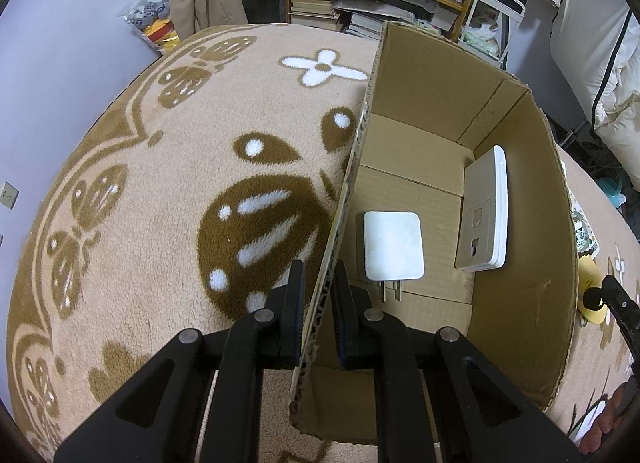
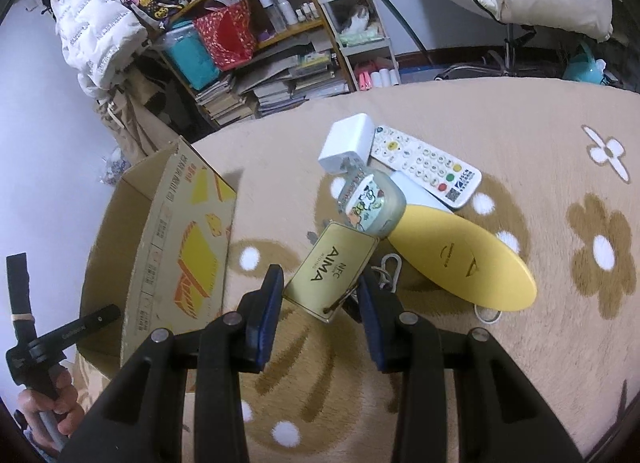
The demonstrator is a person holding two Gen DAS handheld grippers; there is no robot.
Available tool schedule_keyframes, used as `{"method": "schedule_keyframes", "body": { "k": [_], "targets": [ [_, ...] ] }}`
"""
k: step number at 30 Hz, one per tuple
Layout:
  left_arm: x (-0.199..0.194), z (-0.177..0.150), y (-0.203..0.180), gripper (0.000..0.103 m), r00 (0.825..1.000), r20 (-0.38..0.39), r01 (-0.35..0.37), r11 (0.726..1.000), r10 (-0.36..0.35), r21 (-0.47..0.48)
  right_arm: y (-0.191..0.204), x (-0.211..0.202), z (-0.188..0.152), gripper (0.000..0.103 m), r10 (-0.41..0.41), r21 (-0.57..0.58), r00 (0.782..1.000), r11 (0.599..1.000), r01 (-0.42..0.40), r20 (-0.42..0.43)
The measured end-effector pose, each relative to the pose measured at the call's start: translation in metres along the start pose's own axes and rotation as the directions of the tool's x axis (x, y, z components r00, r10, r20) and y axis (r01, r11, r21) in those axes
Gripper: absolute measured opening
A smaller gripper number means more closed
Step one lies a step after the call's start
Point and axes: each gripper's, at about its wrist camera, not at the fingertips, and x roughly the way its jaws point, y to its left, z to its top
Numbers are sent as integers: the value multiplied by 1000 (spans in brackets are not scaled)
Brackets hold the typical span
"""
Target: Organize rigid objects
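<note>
Cream rectangular NFC tag card w/ "AIMA" print sits between my right gripper pads, jaws partly closed and pinching it, held above the beige patterned blanket. Just behind it on the blanket: small clear jar, yellow oval plastic piece, white remote, white charger cube. Left gripper is clamped tight on the brown cardboard box wall; inside the box I see a white plug adapter and a flat white-beige device leaning on the far wall.
</note>
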Motion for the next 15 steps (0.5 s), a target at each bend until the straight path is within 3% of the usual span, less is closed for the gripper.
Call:
{"method": "schedule_keyframes", "body": {
  "k": [10, 15],
  "targets": [
    [0, 0, -1, 12, 1000, 4, -7, 1000, 7, 1, 9, -17, 11, 40, 121, 64, 992, 990, -122, 32],
    [-1, 0, -1, 12, 1000, 5, -6, 1000, 6, 1, 30, -25, 26, 40, 160, 37, 985, 986, -163, 65]
  ]
}}
